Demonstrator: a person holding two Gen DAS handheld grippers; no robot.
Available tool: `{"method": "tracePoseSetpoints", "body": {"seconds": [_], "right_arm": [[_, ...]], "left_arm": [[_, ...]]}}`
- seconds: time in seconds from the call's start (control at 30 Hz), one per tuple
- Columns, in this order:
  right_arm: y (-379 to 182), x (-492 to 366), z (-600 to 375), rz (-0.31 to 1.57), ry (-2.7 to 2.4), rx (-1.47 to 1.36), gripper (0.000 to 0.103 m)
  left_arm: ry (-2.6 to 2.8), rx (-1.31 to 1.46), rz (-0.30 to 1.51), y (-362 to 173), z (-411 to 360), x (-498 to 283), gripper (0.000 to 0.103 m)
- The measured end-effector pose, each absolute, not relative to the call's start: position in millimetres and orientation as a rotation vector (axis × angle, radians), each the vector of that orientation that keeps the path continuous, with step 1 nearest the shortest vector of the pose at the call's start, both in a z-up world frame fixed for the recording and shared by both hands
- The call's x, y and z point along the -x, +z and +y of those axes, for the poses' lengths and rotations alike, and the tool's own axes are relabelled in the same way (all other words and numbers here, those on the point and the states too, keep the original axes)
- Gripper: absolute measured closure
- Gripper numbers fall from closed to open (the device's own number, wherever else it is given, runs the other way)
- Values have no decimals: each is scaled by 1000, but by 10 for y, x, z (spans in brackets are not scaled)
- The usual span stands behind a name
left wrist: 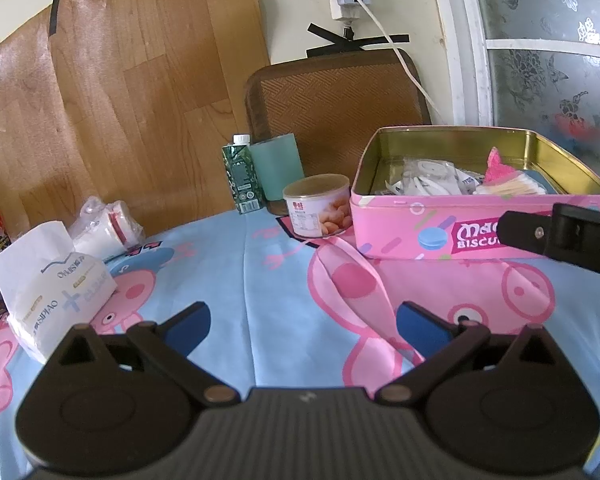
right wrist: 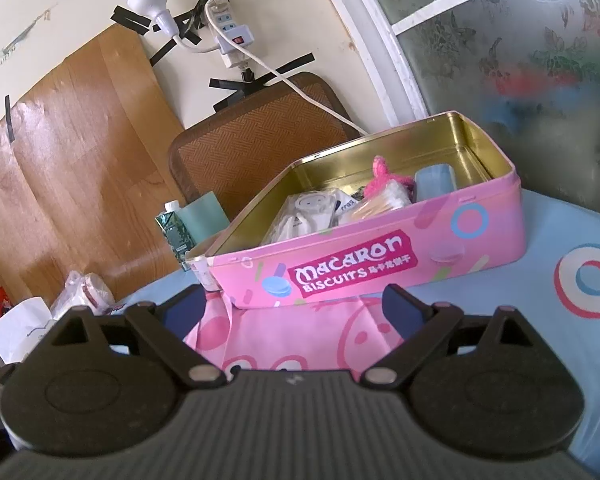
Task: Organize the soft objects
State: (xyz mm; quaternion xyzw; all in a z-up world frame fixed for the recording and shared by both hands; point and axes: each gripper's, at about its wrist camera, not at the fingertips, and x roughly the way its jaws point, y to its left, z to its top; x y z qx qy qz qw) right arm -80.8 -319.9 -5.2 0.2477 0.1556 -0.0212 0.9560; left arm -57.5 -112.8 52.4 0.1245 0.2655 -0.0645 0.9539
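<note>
Between picks, both grippers empty over the table.
Left gripper (left wrist: 302, 326) and right gripper (right wrist: 294, 308) spread wide; next likely the tissue pack (left wrist: 54, 276) into the pink tin (right wrist: 380, 256).

Both tools look alike. The left gripper (left wrist: 302, 326) has a ribbed dark grey body with a small pale mark at its front edge. On either side sits a round black housing with a raised disc and a triangular cut-out. Black link arms with brass-coloured pivot pins run forward to two fingers (left wrist: 190, 326) faced with blue pads. The right gripper (right wrist: 296, 308) shows the same ribbed body, black housings, silver pins and blue-padded fingers (right wrist: 400, 306).
</note>
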Motion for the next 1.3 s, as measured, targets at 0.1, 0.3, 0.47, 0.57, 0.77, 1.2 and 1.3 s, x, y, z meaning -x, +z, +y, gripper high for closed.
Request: {"method": "tracePoseSetpoints", "body": {"seconds": [0.1, 0.3, 0.47, 0.57, 0.77, 1.2, 1.3], "right_arm": [[-54, 814, -3203, 314, -45, -504, 6], [-57, 827, -3212, 314, -47, -507, 6], [-55, 828, -3211, 313, -49, -509, 6], [-57, 834, -3220, 312, -50, -511, 6], [-58, 841, -3222, 312, -54, -515, 6], [-66, 844, -3229, 311, -58, -519, 6], [-66, 844, -3228, 310, -59, -519, 6]], "left_arm": [[-131, -252, 540, 524, -1124, 578, 0], [-131, -256, 537, 522, -1122, 583, 0], [-131, -256, 538, 524, -1123, 583, 0], [-133, -256, 538, 524, -1125, 584, 0], [-131, -273, 536, 511, -1149, 600, 0], [-115, -297, 536, 490, -1164, 598, 0], [-114, -303, 535, 488, -1165, 596, 0]]}}
